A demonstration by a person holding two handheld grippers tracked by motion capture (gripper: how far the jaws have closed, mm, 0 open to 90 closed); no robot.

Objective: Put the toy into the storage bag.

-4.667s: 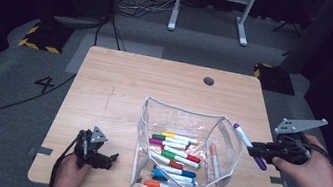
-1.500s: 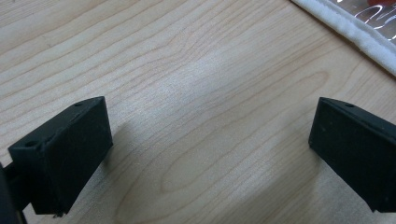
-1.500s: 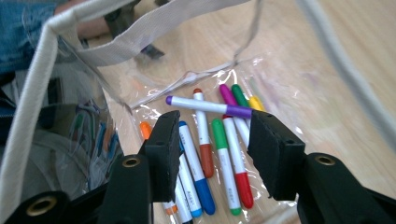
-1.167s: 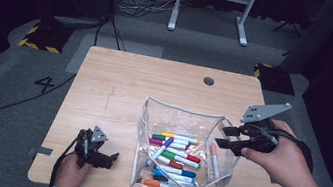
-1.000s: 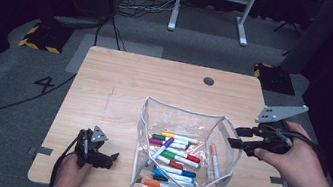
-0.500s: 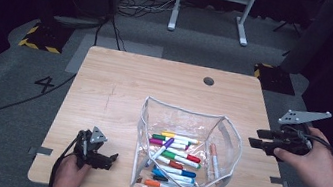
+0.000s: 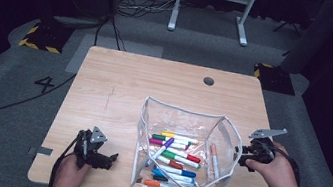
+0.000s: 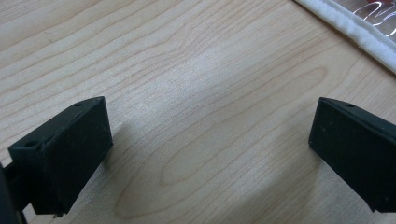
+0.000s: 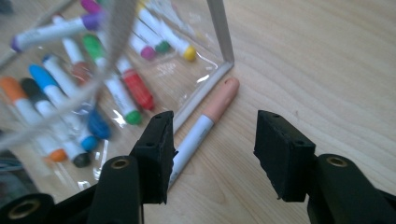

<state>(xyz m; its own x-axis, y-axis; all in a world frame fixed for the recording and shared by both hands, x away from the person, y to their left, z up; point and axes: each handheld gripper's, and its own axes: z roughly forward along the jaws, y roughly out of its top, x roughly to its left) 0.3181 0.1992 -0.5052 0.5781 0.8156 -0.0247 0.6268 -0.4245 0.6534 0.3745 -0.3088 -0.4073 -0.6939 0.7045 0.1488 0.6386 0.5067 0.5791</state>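
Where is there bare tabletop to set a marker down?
The far half of the table, between the cable hole and the clear pouch, is bare. So is the left side beyond the left gripper. It's crowded around the pouch's right edge, near the right gripper.

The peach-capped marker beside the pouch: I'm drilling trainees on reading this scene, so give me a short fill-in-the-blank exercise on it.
1. The peach-capped marker lies on the table, ____ the clear pouch.
2. The right gripper has its jaws ____ above that marker.
3. The left gripper rests over bare ____.
4. The purple-capped marker lies ____ the pouch.

Missing words: outside; open; wood; inside
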